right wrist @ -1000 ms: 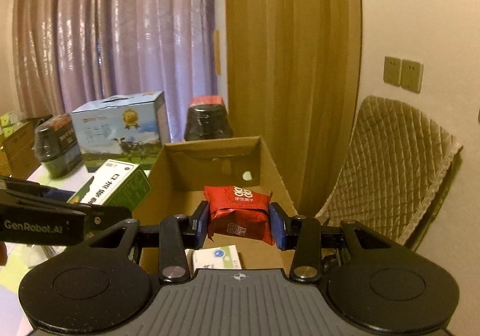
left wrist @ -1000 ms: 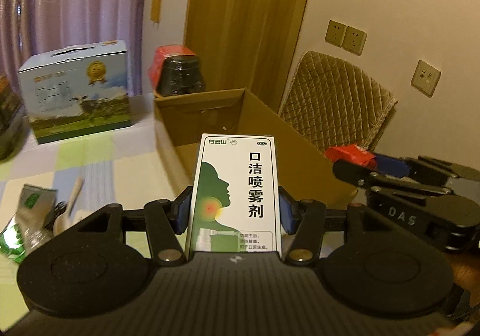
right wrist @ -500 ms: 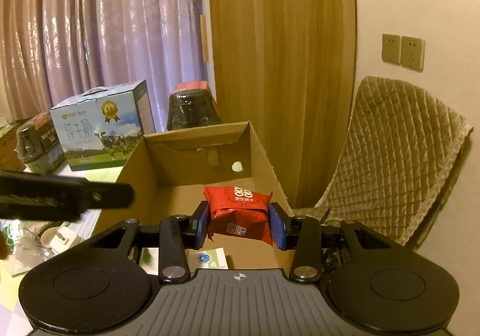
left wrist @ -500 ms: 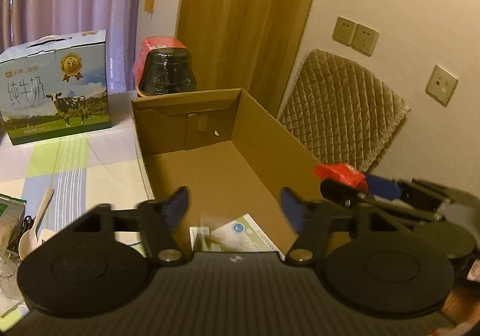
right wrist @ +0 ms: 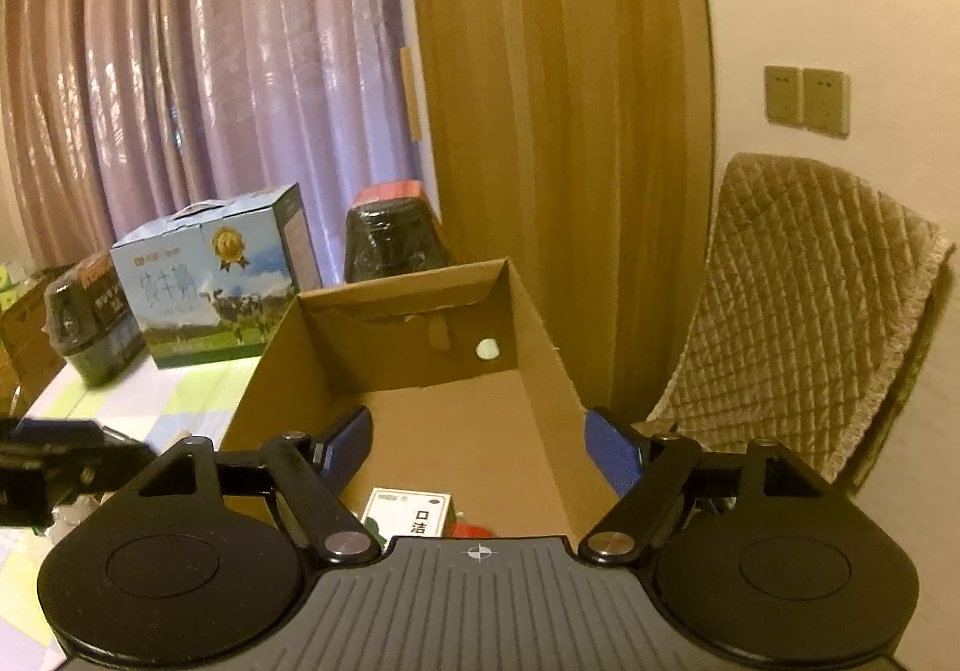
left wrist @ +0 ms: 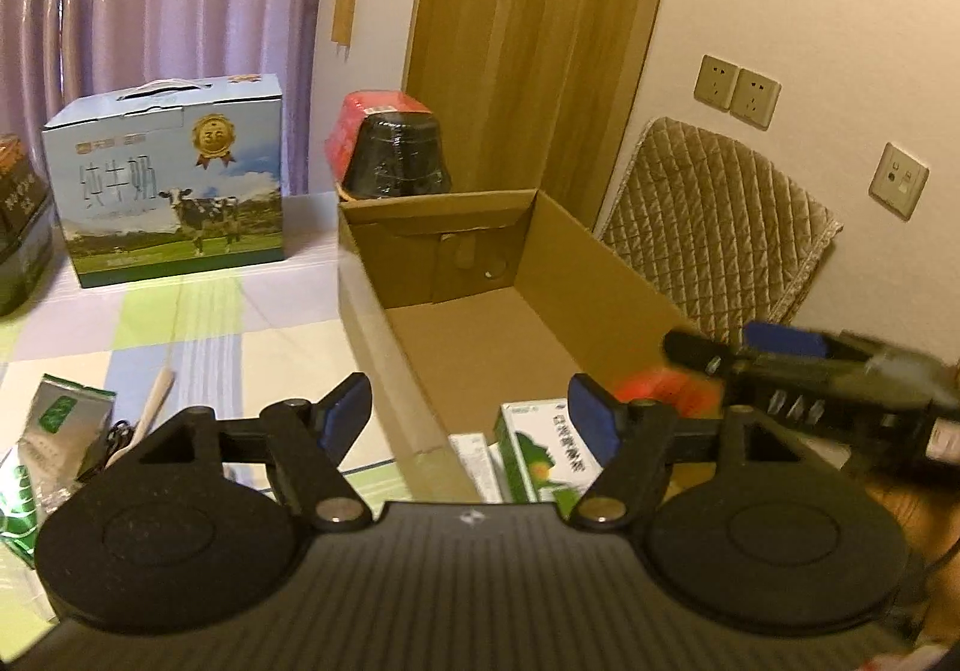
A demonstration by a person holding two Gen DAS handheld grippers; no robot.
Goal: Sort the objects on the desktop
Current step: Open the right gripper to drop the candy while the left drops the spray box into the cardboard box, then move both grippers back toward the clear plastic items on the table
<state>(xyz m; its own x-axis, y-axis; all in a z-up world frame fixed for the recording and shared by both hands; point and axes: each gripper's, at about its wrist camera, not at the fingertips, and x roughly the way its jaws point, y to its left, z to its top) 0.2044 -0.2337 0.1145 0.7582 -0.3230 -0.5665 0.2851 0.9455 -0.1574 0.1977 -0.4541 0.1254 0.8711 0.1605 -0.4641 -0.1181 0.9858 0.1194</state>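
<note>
Releasing is the step in hand: the left gripper (left wrist: 468,407) and right gripper (right wrist: 477,446) are both opening, nothing between their jaws. Good practice would be to lift each straight clear of the cardboard box (left wrist: 606,275) without clipping its walls. The green-and-white spray carton (left wrist: 549,452) lies flat at the box's near end, long axis running roughly 5 to 11 o'clock in the left view. The red packet (left wrist: 657,389) sits just beside it at 2 o'clock, blurred.

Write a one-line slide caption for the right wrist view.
Right gripper, fingers opening and empty, above the cardboard box where the white-green spray carton lies.
</note>
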